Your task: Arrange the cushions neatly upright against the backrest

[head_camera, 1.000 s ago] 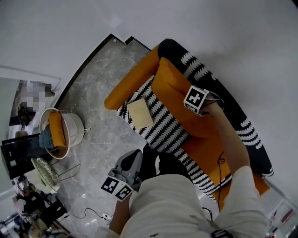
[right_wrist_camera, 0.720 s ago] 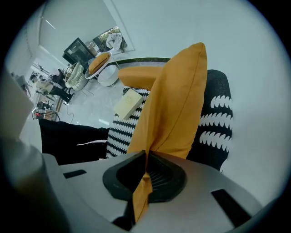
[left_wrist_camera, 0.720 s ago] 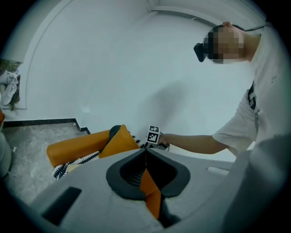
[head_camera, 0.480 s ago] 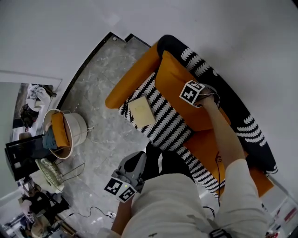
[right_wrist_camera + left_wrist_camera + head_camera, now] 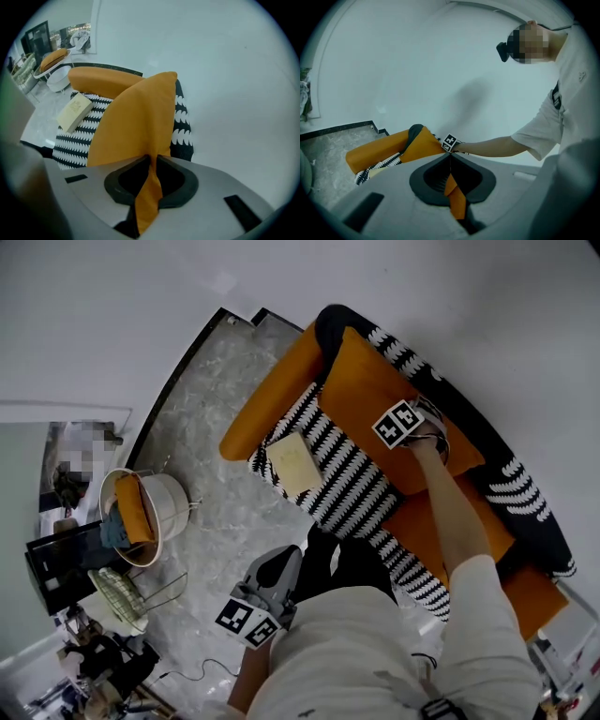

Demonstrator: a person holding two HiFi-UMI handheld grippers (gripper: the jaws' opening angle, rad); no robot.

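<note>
Jaws of the right gripper [image 5: 151, 157] are clamped on the edge of the orange cushion [image 5: 375, 395], whose fabric narrows into the pinch in the right gripper view. In the head view this cushion sits in the upper middle of the frame. It leans tilted against the dark, white-patterned backrest [image 5: 487, 456] and rests on the black-and-white striped seat [image 5: 347, 479], beside the orange armrest [image 5: 272, 399]. A pale flat block [image 5: 292, 463] lies on the seat near the armrest. The left gripper [image 5: 450, 154] is at the bottom of the head view, well apart from the sofa, its jaws closed with no cushion between them. At the left edge, a round white basket [image 5: 169, 498] holding something orange stands on the marble floor [image 5: 202, 456].
</note>
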